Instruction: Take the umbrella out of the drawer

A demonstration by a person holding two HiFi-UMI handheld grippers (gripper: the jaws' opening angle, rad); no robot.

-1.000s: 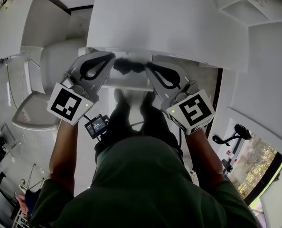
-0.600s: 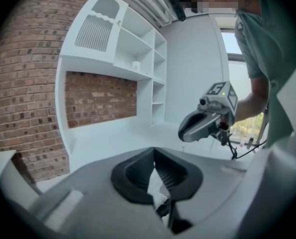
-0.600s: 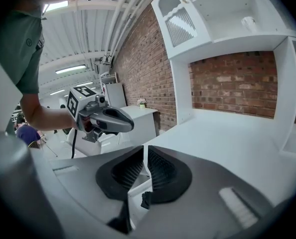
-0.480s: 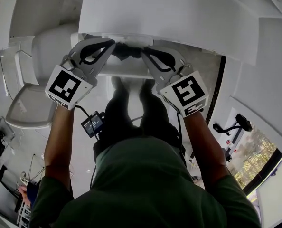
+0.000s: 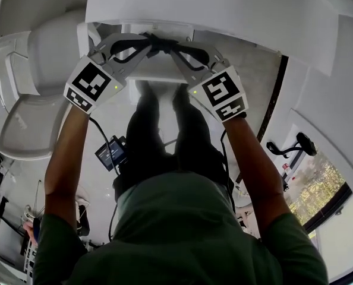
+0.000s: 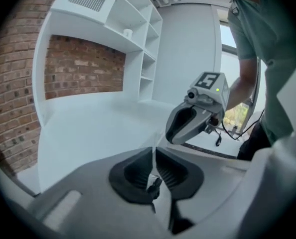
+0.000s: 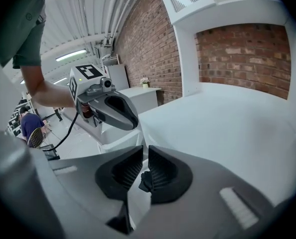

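In the head view a small black bundle, the umbrella [image 5: 158,40] as far as I can tell, hangs between the tips of both grippers just under the edge of the white counter [image 5: 224,10]. My left gripper [image 5: 148,41] comes in from the left and my right gripper [image 5: 172,44] from the right. In the left gripper view [image 6: 154,153] the jaws stand almost together with a black bit [image 6: 153,184] pinched low between the pads. The right gripper [image 7: 145,153] shows a narrow gap with a black lump [image 7: 145,181] against its pads. Most of the bundle is hidden.
A white ledge [image 5: 158,75] sits below the grippers, above the person's legs. Rounded white furniture [image 5: 51,52] stands at left. A small device [image 5: 110,154] hangs on a cable. A brick wall [image 7: 237,59] and white shelves [image 6: 133,24] lie behind the counter.
Both grippers have moved up the head view picture together with the black bundle, closer under the counter's edge, and their tips have drawn nearer each other.
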